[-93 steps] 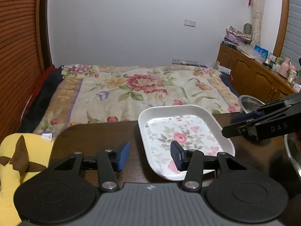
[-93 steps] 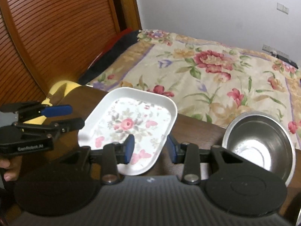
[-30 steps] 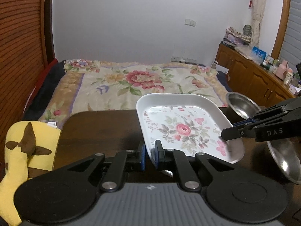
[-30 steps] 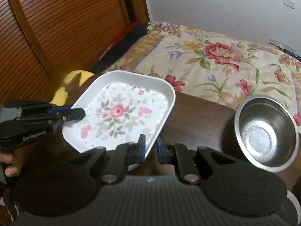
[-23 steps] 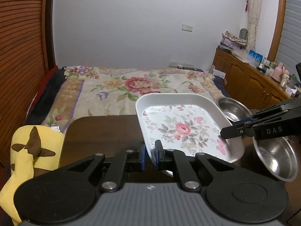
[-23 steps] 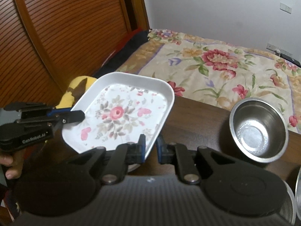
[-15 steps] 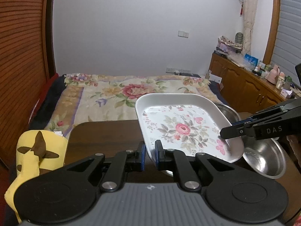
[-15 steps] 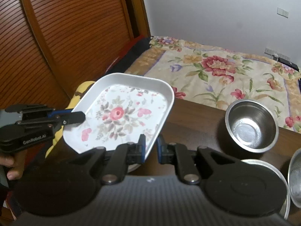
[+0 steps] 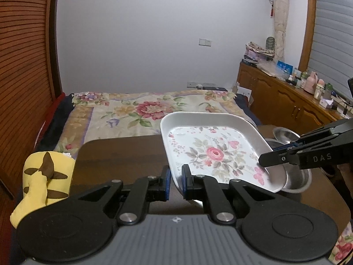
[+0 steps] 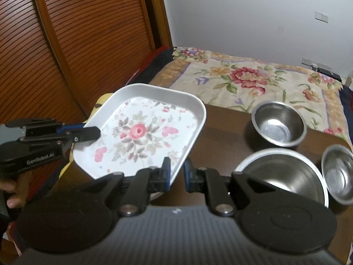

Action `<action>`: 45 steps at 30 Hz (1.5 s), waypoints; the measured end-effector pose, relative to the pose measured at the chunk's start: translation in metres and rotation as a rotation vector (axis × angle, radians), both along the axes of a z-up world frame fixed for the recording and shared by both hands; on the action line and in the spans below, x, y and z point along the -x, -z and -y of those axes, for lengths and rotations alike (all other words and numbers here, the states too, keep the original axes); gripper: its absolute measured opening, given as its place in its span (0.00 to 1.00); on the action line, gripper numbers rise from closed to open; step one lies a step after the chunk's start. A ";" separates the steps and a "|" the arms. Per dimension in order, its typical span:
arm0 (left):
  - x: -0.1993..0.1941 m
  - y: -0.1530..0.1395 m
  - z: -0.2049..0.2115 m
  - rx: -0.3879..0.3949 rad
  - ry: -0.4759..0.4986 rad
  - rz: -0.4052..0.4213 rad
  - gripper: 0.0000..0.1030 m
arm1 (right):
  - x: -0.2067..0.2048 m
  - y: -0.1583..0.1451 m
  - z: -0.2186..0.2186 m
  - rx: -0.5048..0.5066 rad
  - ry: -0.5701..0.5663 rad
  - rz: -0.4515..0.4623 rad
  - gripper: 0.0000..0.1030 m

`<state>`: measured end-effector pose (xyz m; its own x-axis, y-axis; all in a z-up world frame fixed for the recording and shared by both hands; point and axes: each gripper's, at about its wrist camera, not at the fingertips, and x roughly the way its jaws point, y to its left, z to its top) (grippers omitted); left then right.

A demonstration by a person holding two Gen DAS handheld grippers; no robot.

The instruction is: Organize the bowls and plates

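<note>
The right gripper reads "DAS" on its side; the left gripper reads "GenRobot.AI". Each is clamped on a rim of the floral tray, which hangs tilted above the dark wooden table. To the tray's right sit three steel bowls: a far small bowl, a near large bowl partly hidden behind the gripper body, and a small bowl cut off by the frame edge. A yellow plush toy lies left of the table.
</note>
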<state>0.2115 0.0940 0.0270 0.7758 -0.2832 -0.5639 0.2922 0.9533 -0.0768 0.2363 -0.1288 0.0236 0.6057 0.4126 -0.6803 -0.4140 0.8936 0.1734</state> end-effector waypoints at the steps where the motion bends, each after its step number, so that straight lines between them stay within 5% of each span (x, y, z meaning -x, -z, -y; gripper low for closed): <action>1: 0.004 0.000 0.002 0.000 0.004 -0.001 0.11 | 0.003 0.001 0.002 -0.003 0.003 -0.003 0.14; 19: 0.067 -0.006 0.012 0.002 0.047 0.013 0.11 | 0.062 -0.002 0.019 -0.032 -0.009 0.019 0.14; 45: 0.108 0.067 0.003 0.003 0.010 -0.067 0.11 | 0.110 0.072 0.012 -0.084 0.007 0.022 0.14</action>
<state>0.1031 0.0908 -0.0398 0.7333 -0.2921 -0.6139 0.2954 0.9502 -0.0992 0.1266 -0.1411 -0.0485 0.6237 0.4629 -0.6299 -0.4121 0.8794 0.2382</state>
